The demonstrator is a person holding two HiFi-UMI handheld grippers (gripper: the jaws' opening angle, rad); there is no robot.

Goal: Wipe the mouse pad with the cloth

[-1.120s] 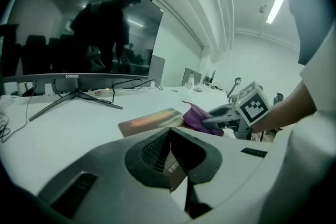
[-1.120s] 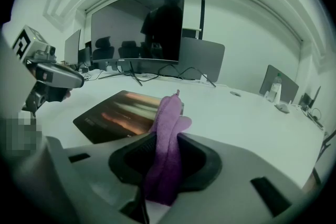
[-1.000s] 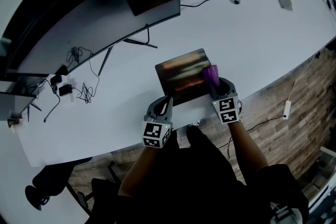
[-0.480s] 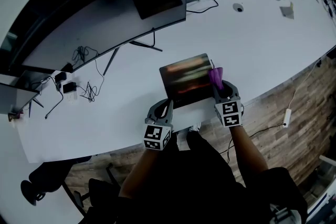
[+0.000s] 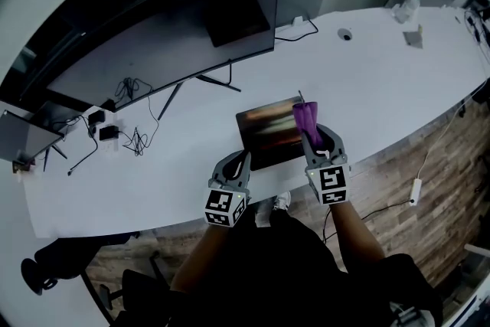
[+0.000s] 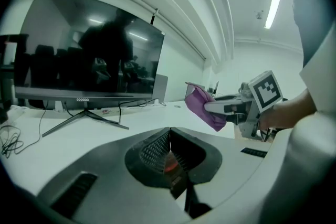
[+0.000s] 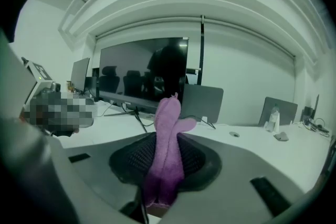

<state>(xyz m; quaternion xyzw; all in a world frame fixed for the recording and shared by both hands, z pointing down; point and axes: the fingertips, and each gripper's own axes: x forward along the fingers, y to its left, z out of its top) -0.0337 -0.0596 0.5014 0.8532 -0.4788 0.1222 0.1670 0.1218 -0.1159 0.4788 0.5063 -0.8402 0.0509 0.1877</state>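
Right gripper [image 5: 311, 138] pinching the purple cloth [image 5: 305, 116] between its jaws, cloth poking out over the right edge of the dark mouse pad [image 5: 266, 135] on the white table [image 5: 367, 73], left gripper [image 5: 240, 160] with jaws pressed together on nothing, just beside the pad's near left corner, monitor [image 5: 168, 34] behind

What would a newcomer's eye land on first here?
The purple cloth, clamped in the right gripper at the right edge of the dark mouse pad on the white table. Behind stands a large dark monitor; the left gripper, shut and empty, is by the pad's near-left corner.
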